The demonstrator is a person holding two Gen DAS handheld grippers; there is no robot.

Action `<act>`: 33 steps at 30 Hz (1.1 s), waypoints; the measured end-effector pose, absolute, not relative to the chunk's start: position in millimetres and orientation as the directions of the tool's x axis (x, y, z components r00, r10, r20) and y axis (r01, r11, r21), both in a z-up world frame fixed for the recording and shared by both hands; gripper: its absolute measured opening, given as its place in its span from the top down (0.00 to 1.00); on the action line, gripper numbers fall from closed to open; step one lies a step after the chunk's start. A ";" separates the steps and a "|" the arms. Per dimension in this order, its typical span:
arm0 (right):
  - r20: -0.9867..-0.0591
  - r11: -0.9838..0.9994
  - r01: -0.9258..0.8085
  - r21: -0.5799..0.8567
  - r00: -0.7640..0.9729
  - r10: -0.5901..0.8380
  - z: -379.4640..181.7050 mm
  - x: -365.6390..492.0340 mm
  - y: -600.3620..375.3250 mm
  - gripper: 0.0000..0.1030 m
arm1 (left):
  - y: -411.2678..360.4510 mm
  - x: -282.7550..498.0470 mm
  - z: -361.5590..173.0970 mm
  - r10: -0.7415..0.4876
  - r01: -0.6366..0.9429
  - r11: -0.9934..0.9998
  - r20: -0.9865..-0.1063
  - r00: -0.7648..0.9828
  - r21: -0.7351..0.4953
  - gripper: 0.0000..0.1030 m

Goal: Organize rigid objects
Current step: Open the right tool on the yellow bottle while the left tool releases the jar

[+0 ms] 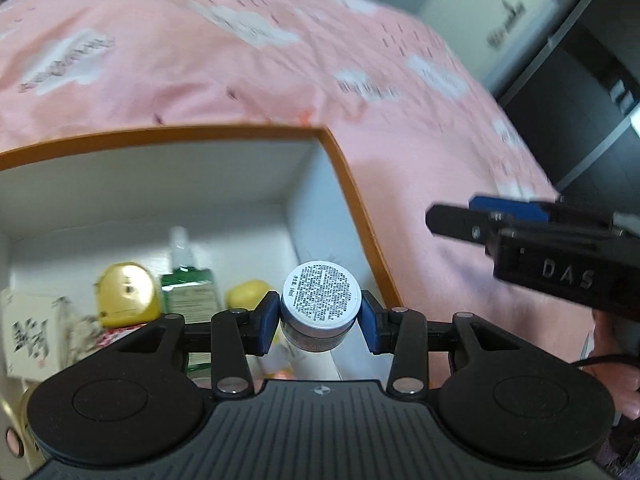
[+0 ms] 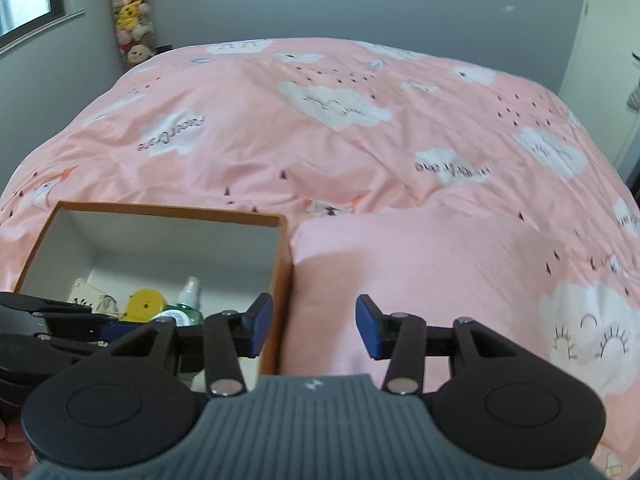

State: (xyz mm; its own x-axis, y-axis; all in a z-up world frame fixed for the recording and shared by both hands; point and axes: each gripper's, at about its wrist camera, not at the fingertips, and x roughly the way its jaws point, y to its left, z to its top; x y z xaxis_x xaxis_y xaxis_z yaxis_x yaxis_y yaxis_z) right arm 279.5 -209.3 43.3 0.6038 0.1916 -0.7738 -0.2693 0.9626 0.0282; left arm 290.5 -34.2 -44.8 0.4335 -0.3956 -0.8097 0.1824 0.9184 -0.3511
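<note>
Small white-lidded jar [image 1: 319, 307] (label upward) above orange-rimmed box [image 1: 352, 184].

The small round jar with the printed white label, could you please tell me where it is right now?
In the left wrist view the small round jar sits clamped between the left gripper fingers, above the open box near its right wall.

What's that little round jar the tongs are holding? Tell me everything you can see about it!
The little round jar is short with a silvery-grey body. Its flat white end, covered in tiny black print, faces the camera, so the jar is tipped on its side. The left tongs squeeze it between two blue pads, one on each side. It hangs above the open box, near the right wall, over the things already inside. Nothing but the pads touches it.
</note>
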 end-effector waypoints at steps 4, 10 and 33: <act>-0.783 0.972 -0.228 0.062 0.593 0.189 32.7 279.7 -221.2 0.55 | -46.7 308.1 -67.5 -0.408 0.194 0.911 -0.861 0.304 -0.363 0.54; -0.798 0.966 -0.246 0.085 0.564 0.214 18.7 275.7 -221.3 0.54 | -55.8 316.0 -82.0 -0.373 0.208 0.921 -0.900 0.227 -0.330 0.54; -0.795 0.954 -0.282 0.103 0.553 0.249 32.3 250.4 -209.2 0.48 | -26.0 266.4 -13.8 -0.338 0.201 0.940 -0.841 0.424 -0.276 0.48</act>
State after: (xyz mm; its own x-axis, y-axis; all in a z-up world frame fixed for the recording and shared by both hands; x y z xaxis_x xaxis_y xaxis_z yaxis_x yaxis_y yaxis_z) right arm 250.4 -209.2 32.3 0.5533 0.2494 -0.7948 -0.2821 0.9538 0.1029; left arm 266.4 -26.0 -13.8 0.4237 -0.3376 -0.8405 0.2006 0.9399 -0.2763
